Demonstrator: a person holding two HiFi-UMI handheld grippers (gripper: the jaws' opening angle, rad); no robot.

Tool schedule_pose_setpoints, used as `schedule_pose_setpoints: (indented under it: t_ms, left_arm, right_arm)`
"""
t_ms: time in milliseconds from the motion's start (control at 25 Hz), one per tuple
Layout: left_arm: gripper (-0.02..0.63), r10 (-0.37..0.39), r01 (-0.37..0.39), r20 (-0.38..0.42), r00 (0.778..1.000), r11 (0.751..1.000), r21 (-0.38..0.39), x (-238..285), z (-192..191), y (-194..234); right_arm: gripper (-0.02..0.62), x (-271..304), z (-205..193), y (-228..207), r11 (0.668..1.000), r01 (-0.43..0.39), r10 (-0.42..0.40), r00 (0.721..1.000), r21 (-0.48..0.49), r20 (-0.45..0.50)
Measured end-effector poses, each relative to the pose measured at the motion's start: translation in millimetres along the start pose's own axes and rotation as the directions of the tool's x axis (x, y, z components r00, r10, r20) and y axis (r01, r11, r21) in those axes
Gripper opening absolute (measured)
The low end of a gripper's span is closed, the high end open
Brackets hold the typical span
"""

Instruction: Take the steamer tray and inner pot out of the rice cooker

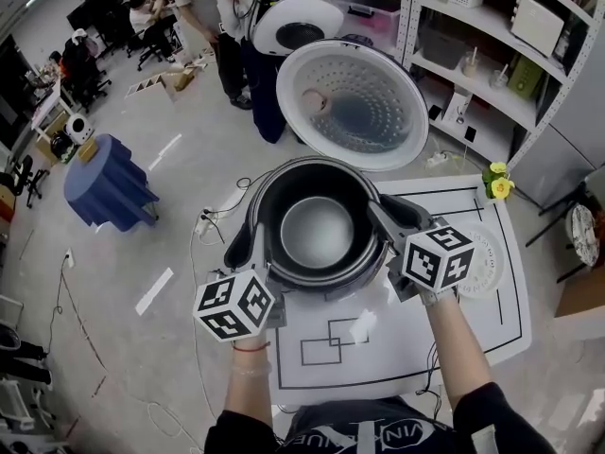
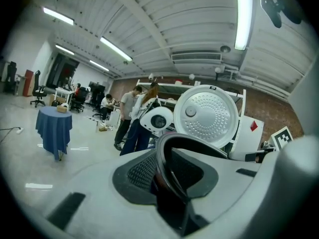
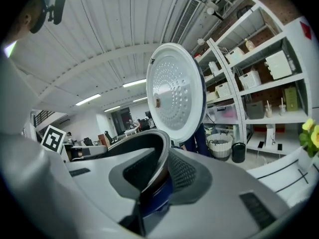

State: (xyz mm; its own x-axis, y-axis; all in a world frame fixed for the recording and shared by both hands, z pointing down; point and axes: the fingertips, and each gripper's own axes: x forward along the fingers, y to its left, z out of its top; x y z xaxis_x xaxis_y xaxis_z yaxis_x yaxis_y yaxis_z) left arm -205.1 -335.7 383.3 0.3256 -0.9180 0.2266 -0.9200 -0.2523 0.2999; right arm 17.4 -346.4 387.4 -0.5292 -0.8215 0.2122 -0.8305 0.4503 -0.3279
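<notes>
Left gripper (image 1: 253, 244), right gripper (image 1: 386, 227) clamp upright inner pot (image 1: 317, 235) rim, mouth up

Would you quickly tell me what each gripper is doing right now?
Left gripper: closed on the rim of the grey round metal inner pot.
Right gripper: closed on the same pot's rim, opposite side.
</notes>
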Motion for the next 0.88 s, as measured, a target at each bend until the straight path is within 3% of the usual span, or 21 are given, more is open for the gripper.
schedule_pose_setpoints:
  t_ms: [880]
  left_arm:
    - [0.083,-0.067,0.064,0.208,0.976,0.998,0.022,-48,80,-38]
  right_arm:
    - [0.081,-53,77,45,0.996,-0.042,0.058,0.974,-0.076,0.221]
